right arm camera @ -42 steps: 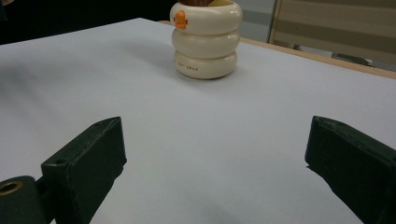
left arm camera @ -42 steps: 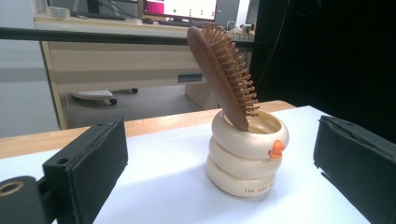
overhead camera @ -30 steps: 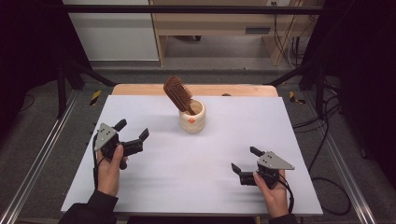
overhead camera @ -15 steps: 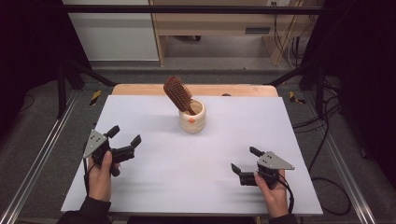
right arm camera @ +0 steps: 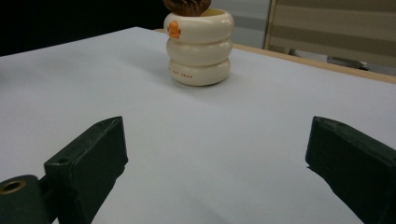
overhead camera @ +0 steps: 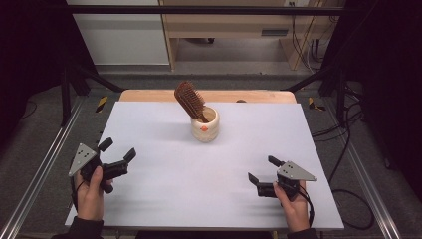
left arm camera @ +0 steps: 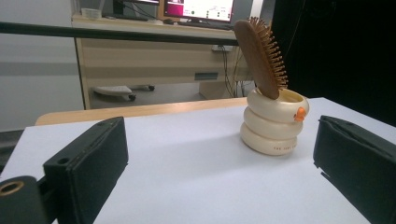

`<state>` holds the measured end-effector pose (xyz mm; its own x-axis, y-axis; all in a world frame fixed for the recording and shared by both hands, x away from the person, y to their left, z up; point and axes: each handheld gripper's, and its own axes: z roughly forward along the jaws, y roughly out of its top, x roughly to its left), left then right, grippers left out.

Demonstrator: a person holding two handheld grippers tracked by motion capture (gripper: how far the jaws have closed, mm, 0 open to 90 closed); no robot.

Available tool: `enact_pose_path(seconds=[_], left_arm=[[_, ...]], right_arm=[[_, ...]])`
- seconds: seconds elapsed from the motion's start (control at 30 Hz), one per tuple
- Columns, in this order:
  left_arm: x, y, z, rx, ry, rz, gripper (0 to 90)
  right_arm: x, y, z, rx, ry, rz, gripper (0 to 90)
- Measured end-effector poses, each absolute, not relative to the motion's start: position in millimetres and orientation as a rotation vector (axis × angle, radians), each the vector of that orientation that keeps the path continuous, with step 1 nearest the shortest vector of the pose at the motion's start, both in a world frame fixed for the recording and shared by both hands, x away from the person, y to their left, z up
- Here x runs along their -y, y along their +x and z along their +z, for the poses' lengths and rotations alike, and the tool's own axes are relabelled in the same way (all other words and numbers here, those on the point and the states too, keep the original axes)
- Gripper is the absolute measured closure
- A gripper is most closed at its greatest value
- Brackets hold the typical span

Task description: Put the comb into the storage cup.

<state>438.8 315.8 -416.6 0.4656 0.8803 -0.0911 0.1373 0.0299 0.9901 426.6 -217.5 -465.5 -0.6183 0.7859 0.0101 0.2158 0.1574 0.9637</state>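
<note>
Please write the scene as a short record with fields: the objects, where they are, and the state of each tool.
surface: white table
holder: cream ringed cup with an orange mark, standing upright at the far middle of the table
content: brown hairbrush, handle down in the cup, head leaning to the left in the high view
left tool: open, holding nothing, near the left edge of the table
right tool: open, holding nothing, near the front right
contact: neither tool touches the cup or the hairbrush

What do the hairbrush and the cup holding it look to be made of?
The hairbrush looks like brown wood with a smooth, matte back. The cup seems to be glazed ceramic, though it may be glossy plastic: its cream, ringed wall shows soft highlights.
</note>
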Motion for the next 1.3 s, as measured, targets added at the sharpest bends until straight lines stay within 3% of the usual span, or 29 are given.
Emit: enact_pose_path(seconds=[0.63, 1.3], left_arm=[[-326, 409, -435, -0.946, 1.491, 0.796, 4.3], [-318, 401, -454, -0.888, 1.477, 0.754, 1.2]], right_arm=[[253, 415, -467, -1.810, 1.013, 1.498, 5.3], [264, 411, -477, -1.741, 0.990, 1.492, 5.3]])
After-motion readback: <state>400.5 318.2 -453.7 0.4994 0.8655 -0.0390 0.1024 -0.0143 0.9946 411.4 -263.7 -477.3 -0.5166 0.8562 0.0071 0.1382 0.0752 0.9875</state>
